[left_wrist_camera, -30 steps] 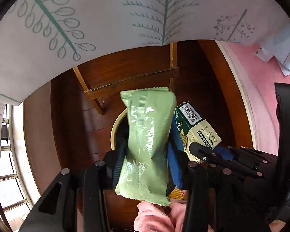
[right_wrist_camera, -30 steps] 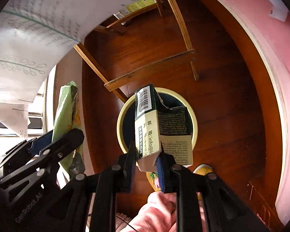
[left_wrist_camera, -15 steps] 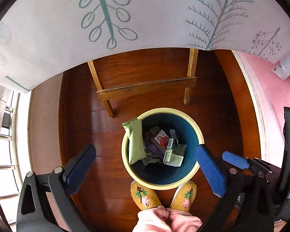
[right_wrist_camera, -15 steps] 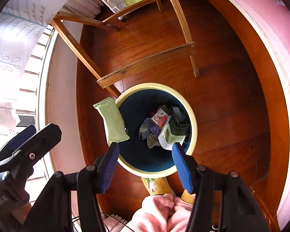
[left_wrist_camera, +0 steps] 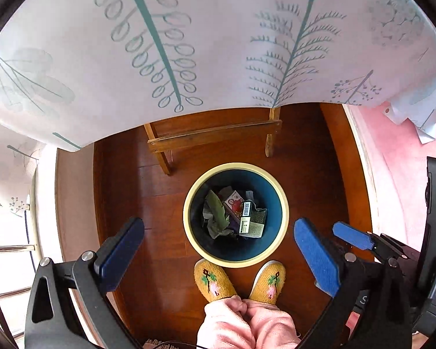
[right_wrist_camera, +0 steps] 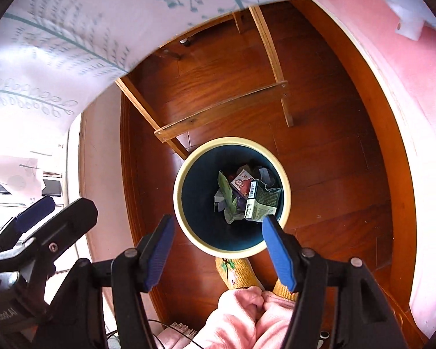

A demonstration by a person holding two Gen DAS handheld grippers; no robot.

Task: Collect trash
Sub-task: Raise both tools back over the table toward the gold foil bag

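Observation:
A round bin (left_wrist_camera: 276,250) with a cream rim and dark blue inside stands on the wooden floor below both grippers; it also shows in the right wrist view (right_wrist_camera: 186,226). Inside lie a green snack packet (left_wrist_camera: 216,212) (right_wrist_camera: 226,192), a green and cream carton (left_wrist_camera: 251,224) (right_wrist_camera: 261,203) and other scraps. My left gripper (left_wrist_camera: 218,250) is open and empty high above the bin. My right gripper (right_wrist_camera: 218,250) is open and empty above the bin's near edge; its blue pad (left_wrist_camera: 353,235) shows in the left wrist view.
A table with a white leaf-print cloth (left_wrist_camera: 189,43) overhangs behind the bin, its wooden legs and crossbar (left_wrist_camera: 215,136) just beyond. Pink bedding (right_wrist_camera: 421,116) lies to the right. The person's yellow slippers (left_wrist_camera: 215,280) stand against the bin's near side.
Both grippers opened and dropped their loads: the green packet and the carton fell into the bin, the packet sliding from the rim down inside. Both grippers have risen.

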